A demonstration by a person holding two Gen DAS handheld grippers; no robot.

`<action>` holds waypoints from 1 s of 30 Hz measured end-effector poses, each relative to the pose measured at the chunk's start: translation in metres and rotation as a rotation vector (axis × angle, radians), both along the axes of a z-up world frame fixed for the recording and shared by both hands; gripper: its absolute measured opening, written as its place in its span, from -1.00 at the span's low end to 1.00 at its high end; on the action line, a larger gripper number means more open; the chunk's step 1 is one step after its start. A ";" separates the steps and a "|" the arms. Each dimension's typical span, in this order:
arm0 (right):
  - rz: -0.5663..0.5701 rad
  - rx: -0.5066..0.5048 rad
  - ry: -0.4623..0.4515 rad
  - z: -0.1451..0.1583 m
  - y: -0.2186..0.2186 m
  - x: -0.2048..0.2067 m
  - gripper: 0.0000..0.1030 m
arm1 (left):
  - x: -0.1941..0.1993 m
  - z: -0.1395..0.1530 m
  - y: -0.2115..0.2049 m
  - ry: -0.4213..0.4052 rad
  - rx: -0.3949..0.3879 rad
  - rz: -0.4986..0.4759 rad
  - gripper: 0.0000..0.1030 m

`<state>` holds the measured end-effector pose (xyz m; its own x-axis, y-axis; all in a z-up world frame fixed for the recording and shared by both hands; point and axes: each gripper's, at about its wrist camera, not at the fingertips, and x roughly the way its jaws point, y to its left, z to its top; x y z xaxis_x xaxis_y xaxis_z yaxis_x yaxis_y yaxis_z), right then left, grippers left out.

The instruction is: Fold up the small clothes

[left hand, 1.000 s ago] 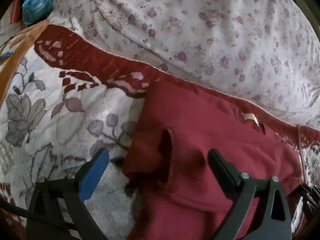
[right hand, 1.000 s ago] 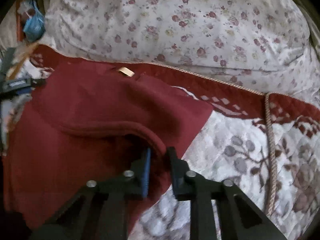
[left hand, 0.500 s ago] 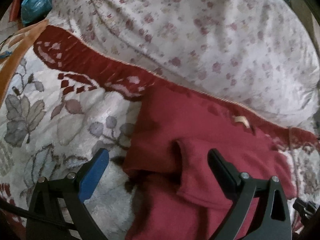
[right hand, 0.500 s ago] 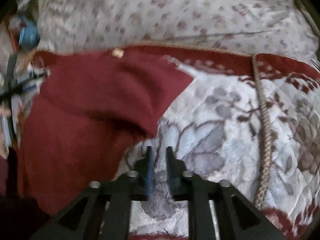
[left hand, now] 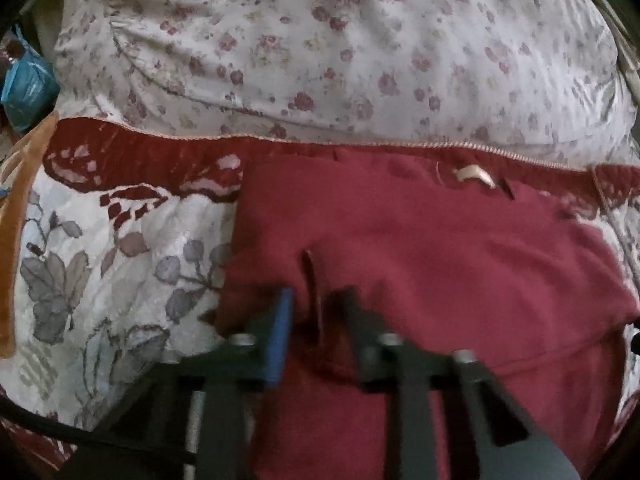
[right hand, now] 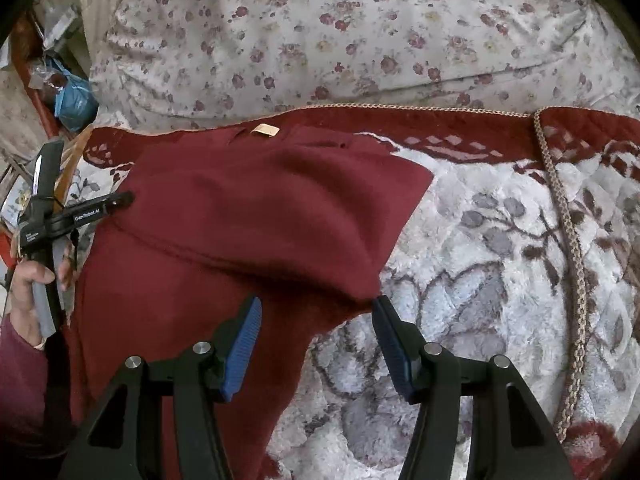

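Observation:
A dark red garment (left hand: 440, 260) lies on the blanket, its tan label (left hand: 474, 174) near the far edge. My left gripper (left hand: 318, 312) is over the garment's left part. Its jaws are closing on a raised fold of red cloth that stands between them, and the fingers are blurred. In the right wrist view the garment (right hand: 260, 200) has one flap folded over, with the label (right hand: 266, 130) at the top. My right gripper (right hand: 316, 308) hovers at the flap's near right corner. Its jaws are opening, and the pads are clear of the cloth.
A plush white blanket (right hand: 500, 260) with grey leaves and a red border covers the surface, and a braided cord (right hand: 568, 240) runs down it. A floral pillow (right hand: 360, 40) bulks behind. A blue bag (right hand: 74, 100) sits far left. A hand (right hand: 24, 292) grips the left tool's handle.
The left gripper went from wide open to nearly closed around a fold of the garment. The right gripper let go of the folded edge, drew back and spread its jaws.

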<state>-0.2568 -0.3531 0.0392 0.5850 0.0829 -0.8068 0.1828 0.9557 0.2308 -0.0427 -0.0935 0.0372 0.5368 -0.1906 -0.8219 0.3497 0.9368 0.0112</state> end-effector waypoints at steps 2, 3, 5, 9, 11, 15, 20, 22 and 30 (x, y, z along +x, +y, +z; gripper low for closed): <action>-0.019 0.003 -0.011 0.001 -0.007 -0.001 0.21 | -0.001 0.010 0.003 0.019 -0.069 -0.009 -0.98; -0.036 0.006 -0.018 0.002 -0.011 -0.001 0.21 | 0.000 0.016 0.005 0.022 -0.104 -0.012 -0.98; -0.071 0.015 -0.034 0.004 -0.022 -0.001 0.23 | 0.002 0.032 0.000 -0.020 -0.125 -0.026 -1.00; -0.135 0.034 -0.024 0.006 -0.039 0.009 0.27 | 0.011 0.038 -0.002 -0.031 -0.125 -0.019 -1.00; -0.125 0.040 -0.032 0.009 -0.038 0.011 0.27 | 0.012 0.034 0.005 -0.012 -0.134 -0.005 -1.00; -0.124 0.033 -0.031 0.008 -0.035 0.015 0.41 | 0.015 0.028 0.017 0.066 -0.175 0.019 -0.56; -0.100 0.073 -0.009 -0.002 -0.027 0.021 0.44 | 0.004 0.011 0.023 0.089 -0.132 0.056 0.48; -0.087 0.066 0.001 -0.004 -0.023 0.023 0.44 | 0.002 0.006 0.017 0.107 -0.107 0.029 0.43; -0.098 0.067 -0.018 -0.001 -0.026 0.021 0.47 | -0.016 -0.001 -0.006 0.063 0.037 -0.035 -0.83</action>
